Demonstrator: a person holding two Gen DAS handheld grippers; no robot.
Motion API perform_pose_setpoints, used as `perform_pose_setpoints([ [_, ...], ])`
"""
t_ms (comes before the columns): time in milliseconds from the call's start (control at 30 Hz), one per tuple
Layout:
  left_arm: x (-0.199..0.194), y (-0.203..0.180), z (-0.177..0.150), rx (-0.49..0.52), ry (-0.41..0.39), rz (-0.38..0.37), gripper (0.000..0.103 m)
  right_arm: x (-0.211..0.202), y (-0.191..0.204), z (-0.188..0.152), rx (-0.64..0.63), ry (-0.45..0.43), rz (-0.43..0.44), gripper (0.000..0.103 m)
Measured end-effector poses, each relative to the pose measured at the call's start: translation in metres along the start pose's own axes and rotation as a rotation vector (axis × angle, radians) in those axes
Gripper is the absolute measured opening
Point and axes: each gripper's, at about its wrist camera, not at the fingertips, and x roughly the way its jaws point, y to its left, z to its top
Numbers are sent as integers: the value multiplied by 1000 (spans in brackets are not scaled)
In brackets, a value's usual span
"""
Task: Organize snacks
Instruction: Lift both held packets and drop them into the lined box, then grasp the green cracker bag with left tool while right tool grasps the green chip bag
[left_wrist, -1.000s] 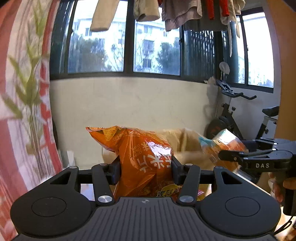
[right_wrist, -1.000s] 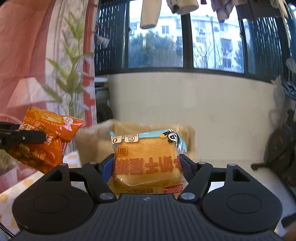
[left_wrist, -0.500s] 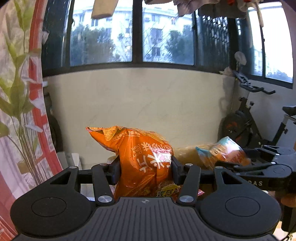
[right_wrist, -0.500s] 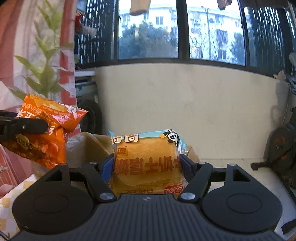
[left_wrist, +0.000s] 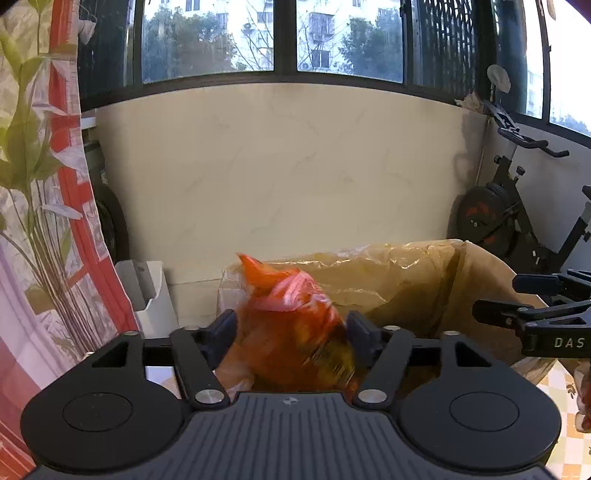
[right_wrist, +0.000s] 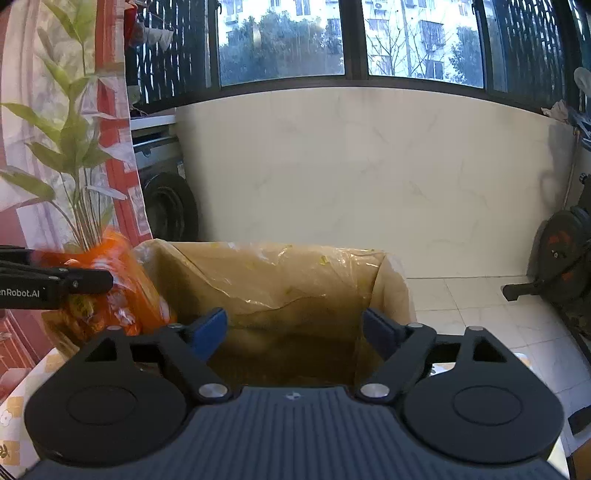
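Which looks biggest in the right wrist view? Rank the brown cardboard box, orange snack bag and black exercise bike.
1. Brown cardboard box, largest by far.
2. Orange snack bag and black exercise bike: similar apparent size; the bag is partly hidden and nearer, the bike cut off by the frame, so no ranking.

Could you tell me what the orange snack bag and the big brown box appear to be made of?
Orange snack bag: thin glossy plastic film, judging by its crinkles and white glare; blurred here. Brown box: probably matte cardboard, with a clear plastic liner that wrinkles and shines along the rim.
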Motion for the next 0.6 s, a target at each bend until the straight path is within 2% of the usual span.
perform_pose_setpoints([
  [100,-9,-1,-4,10,-19,27,83,-10,-2,-4,4,-8,12,87],
  [167,-17,1,-6,-4,-32,28,86,-14,-1,-3,10,-12,15,89],
  [300,-32,7,-8,-50,-46,11,88,-32,-3,-5,10,-30,19,95],
  [600,-74,23,-18,-98,-93,-17,90,-73,0,-16,-21,-64,42,101],
])
